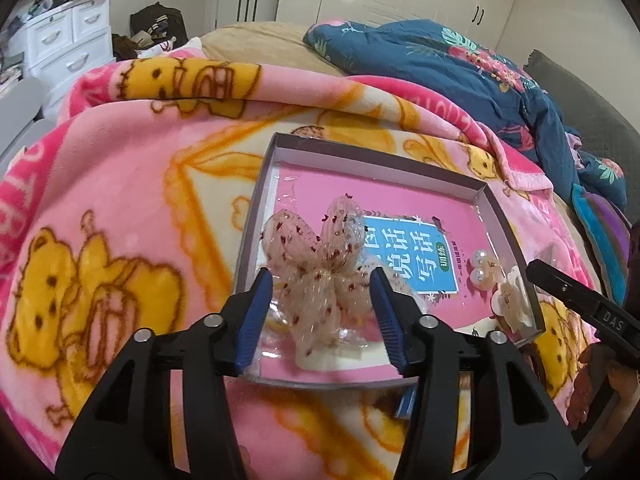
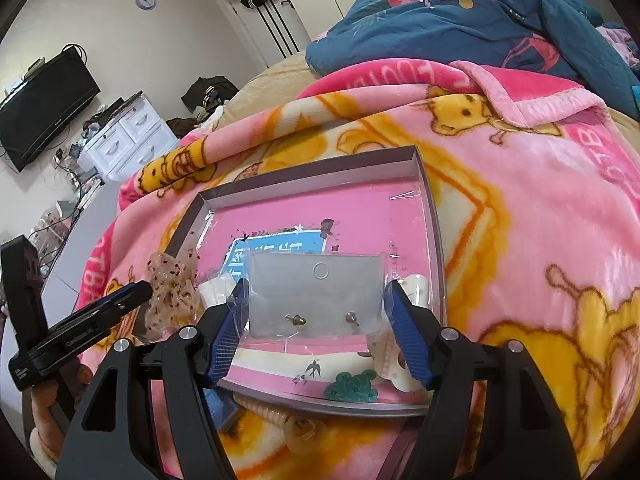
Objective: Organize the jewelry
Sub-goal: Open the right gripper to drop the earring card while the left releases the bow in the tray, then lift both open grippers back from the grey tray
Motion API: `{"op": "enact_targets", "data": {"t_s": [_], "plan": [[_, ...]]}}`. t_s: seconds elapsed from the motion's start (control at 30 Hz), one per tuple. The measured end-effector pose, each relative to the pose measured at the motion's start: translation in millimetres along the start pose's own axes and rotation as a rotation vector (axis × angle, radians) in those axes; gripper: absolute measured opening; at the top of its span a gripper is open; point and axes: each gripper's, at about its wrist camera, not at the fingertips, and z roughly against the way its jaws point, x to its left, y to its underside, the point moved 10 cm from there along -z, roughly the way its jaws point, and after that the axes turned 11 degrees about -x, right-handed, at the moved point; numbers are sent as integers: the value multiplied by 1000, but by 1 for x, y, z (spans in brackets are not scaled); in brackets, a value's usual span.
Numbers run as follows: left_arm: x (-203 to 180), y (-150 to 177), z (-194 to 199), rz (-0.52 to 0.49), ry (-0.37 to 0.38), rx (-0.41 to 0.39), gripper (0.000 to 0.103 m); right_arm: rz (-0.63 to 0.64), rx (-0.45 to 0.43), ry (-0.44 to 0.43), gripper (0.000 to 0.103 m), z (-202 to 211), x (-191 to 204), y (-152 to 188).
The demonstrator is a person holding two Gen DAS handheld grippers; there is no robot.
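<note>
A: Left wrist view first, biggest to smallest?

B: Bed with a pink bear blanket (image 1: pixel 120 200) and a blue floral quilt (image 1: pixel 460 64) behind it. On the blanket sits a shallow grey box lid (image 1: pixel 360 156), lined with a pink booklet (image 1: pixel 400 248).

A: And the jewelry?

B: A sheer spotted hair bow (image 1: pixel 320 256) lies at the lid's near-left end, between the blue pads of the left tool (image 1: pixel 322 304). The jaws stand apart on either side of it, released, and I see no pad pressing it. Two pearl earrings (image 1: pixel 478 268) and a cream claw clip (image 1: pixel 514 300) rest in the lid's right corner.

A: Right wrist view?

B: The right tool (image 2: pixel 316 324) has a clear packet with a grey card (image 2: pixel 316 296) carrying two small studs (image 2: pixel 324 318) between its fingers, above the lid (image 2: pixel 320 176). Both pads meet the packet's edges, so it is grasped. The left tool (image 2: pixel 120 300) shows at the left, beside the bow (image 2: pixel 172 292).
</note>
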Motion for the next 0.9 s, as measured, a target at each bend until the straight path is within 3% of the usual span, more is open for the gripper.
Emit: {"op": "enact_targets", "data": {"t_s": [0.2, 0.5, 0.9], "plan": [[3, 0, 23, 4, -6, -28, 56, -5, 5, 3, 69, 0, -1, 1], [8, 4, 45, 44, 5, -36, 62, 9, 55, -10, 72, -8, 12, 16], [6, 1, 66, 44, 3, -58, 70, -21, 22, -45, 92, 26, 20, 7]]}}
